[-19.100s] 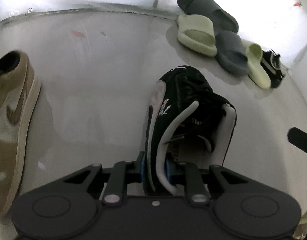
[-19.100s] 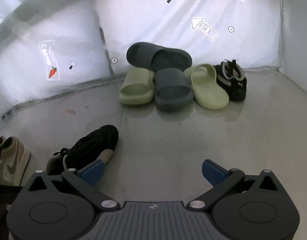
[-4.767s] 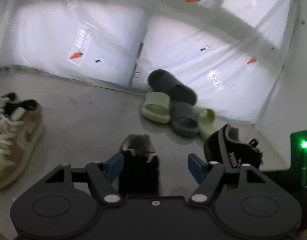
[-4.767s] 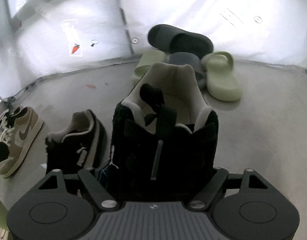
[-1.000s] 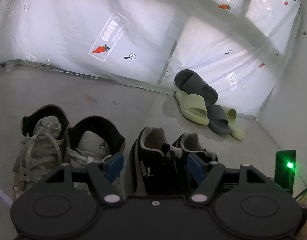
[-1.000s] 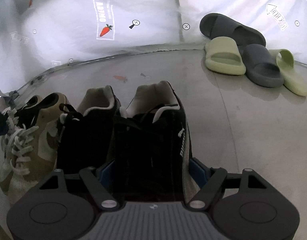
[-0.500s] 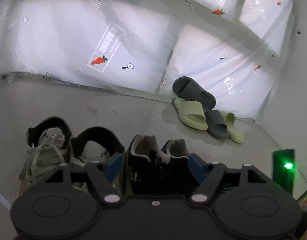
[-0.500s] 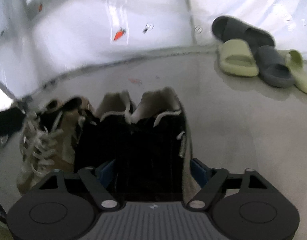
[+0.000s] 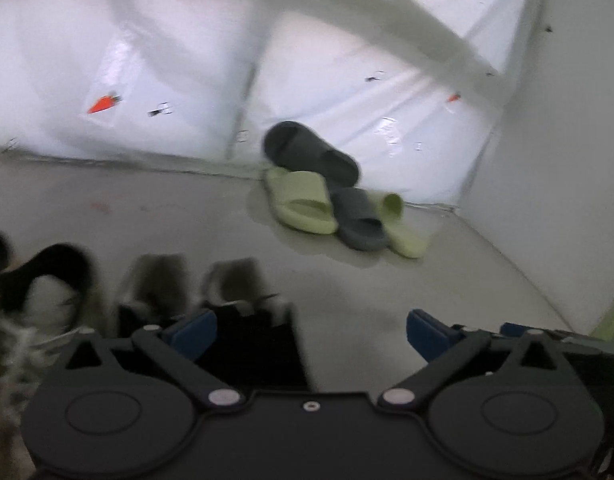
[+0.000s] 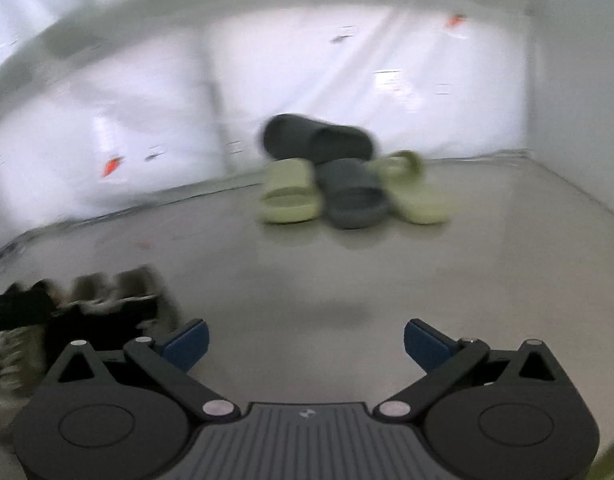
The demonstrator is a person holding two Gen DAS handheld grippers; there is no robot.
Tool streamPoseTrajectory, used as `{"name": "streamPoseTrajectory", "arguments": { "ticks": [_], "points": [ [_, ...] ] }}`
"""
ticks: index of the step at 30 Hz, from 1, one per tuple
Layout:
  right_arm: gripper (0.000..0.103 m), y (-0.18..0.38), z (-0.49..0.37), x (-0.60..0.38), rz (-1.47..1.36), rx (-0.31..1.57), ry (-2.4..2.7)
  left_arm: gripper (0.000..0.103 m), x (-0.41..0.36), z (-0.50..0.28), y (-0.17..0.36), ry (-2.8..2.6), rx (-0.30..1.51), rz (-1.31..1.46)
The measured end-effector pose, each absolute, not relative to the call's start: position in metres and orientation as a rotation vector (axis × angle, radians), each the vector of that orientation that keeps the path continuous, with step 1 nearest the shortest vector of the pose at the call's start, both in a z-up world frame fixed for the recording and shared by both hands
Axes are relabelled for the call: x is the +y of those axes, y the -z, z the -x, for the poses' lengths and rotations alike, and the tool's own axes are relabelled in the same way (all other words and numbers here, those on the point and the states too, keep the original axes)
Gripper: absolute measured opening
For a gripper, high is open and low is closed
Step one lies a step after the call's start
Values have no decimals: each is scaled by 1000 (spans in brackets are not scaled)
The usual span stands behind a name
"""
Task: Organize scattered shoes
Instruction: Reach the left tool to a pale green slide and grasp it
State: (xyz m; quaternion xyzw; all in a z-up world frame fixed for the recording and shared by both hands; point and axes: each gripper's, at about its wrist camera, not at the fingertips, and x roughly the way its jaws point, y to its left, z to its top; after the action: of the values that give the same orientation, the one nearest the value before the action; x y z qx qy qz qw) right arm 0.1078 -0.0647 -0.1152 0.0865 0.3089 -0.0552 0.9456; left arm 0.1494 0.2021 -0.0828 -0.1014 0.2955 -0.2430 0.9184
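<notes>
Both views are blurred by motion. Two black sneakers (image 9: 243,312) stand side by side on the grey floor, with a tan sneaker (image 9: 47,292) to their left. My left gripper (image 9: 311,330) is open and empty, its left finger just over the right black sneaker. My right gripper (image 10: 305,340) is open and empty above bare floor, with the black sneakers (image 10: 107,308) at its lower left. Far off by the wall lies a heap of slides: a dark grey one (image 10: 319,140) on top, a green one (image 10: 291,192), another grey one (image 10: 353,196) and a second green one (image 10: 415,192).
White plastic sheeting (image 9: 155,64) with carrot prints closes the back. A plain white wall (image 9: 555,160) rises on the right. Bare grey floor (image 10: 347,280) stretches between the sneakers and the slides (image 9: 315,192).
Both grippers have drawn back and swung right, away from the sneaker row. The black sneakers that sat between the fingers now lie to the left, and the slides are nearer the middle.
</notes>
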Motion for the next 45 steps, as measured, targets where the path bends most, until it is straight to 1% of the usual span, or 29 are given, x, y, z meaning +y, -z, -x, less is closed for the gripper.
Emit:
{"name": "streamPoseTrajectory", "arguments": {
  "ticks": [10,15,20,26,29,38,39,41,43,45],
  "points": [
    [103,132,-95,-219,-192,662,176,103,43,-165,84,506,657,175],
    [103,138,-119,-297,-158,676,151,103,-39,-182,86,456,664,156],
    [103,141,-149,-346,-149,696,121,103,-99,-214,84,363,659,182],
    [103,152,-195,-382,-172,720,88,103,-146,-264,93,298,647,104],
    [103,160,-233,-394,-164,725,66,103,-160,-291,99,296,661,116],
    [103,193,-351,-410,-152,754,18,101,-195,-421,127,300,645,97],
    [103,197,-360,-409,-138,755,14,100,-199,-434,131,300,634,80],
    [103,206,-380,-408,-112,760,8,93,-205,-454,138,299,624,57],
    [103,213,-393,-406,-109,767,9,81,-209,-477,148,297,625,32],
    [103,222,-406,-406,-127,775,12,75,-211,-493,157,291,637,24]
  ]
}}
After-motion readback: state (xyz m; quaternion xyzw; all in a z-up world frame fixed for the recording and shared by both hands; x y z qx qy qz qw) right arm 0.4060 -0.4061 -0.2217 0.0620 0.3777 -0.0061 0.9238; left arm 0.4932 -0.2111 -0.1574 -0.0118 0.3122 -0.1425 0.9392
